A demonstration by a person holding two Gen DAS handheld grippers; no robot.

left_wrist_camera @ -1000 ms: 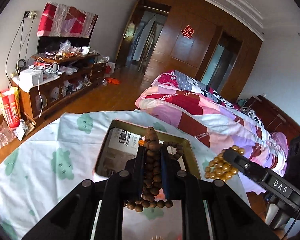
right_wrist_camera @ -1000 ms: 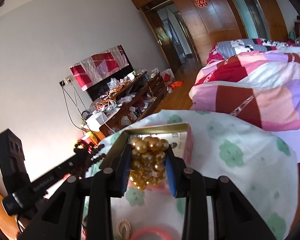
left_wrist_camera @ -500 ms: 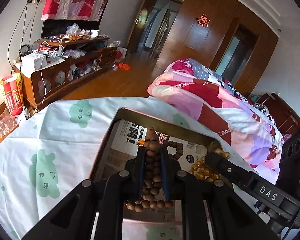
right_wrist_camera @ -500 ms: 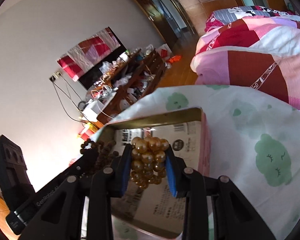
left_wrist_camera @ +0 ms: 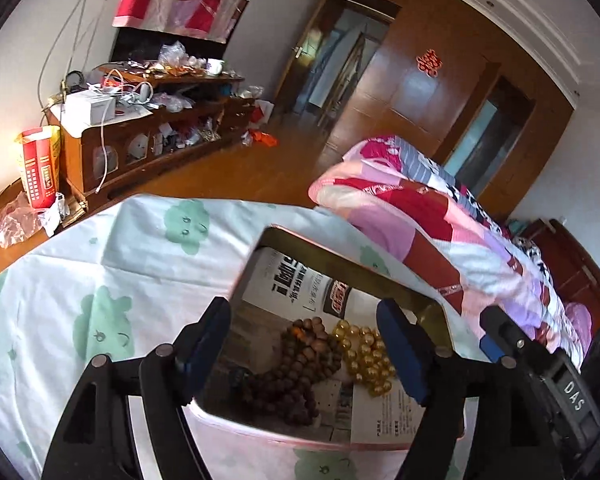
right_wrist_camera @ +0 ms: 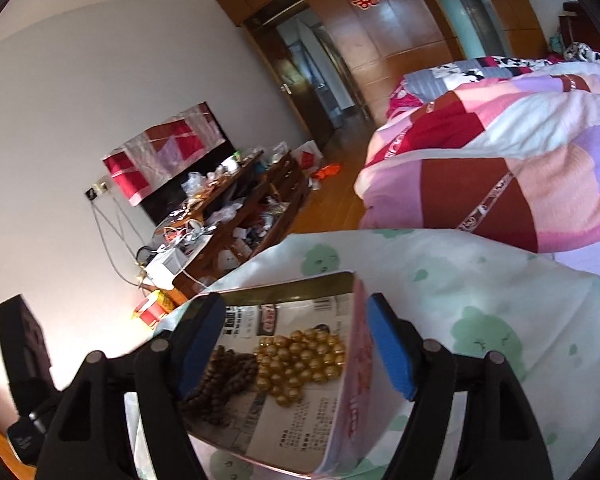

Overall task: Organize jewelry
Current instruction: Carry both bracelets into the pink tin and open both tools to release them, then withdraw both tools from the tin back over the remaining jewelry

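1. You're in a bedroom: a cluttered wooden cabinet (left_wrist_camera: pixel 148 136) runs along the far wall on the left, and a patchwork quilt (left_wrist_camera: pixel 420 216) is heaped on the bed to the right.
2. In front of you is a surface under a pale sheet with green cloud prints (left_wrist_camera: pixel 100 280), and on it sits an open tin box (left_wrist_camera: pixel 256 268) lined with printed paper.
3. Your left gripper (left_wrist_camera: pixel 304 344) hovers over the box, tilted down. Its jaws have just been opening and stand wide apart, nothing pressed between the blue pads.
4. Below that gap, the brown wooden bead bracelet (left_wrist_camera: pixel 292 368) lies piled on the box floor, on the left side.
5. Right beside it, touching, the golden bead bracelet (left_wrist_camera: pixel 364 356) lies in a heap of its own.
6. Your right gripper (right_wrist_camera: pixel 296 344) is over the same box, near its right wall. Its jaws have also just been opening and stand apart with nothing clamped; the golden beads lie loose on the paper beneath.
7. From the left camera, the right tool's black finger shows at the right edge, just past the box rim.
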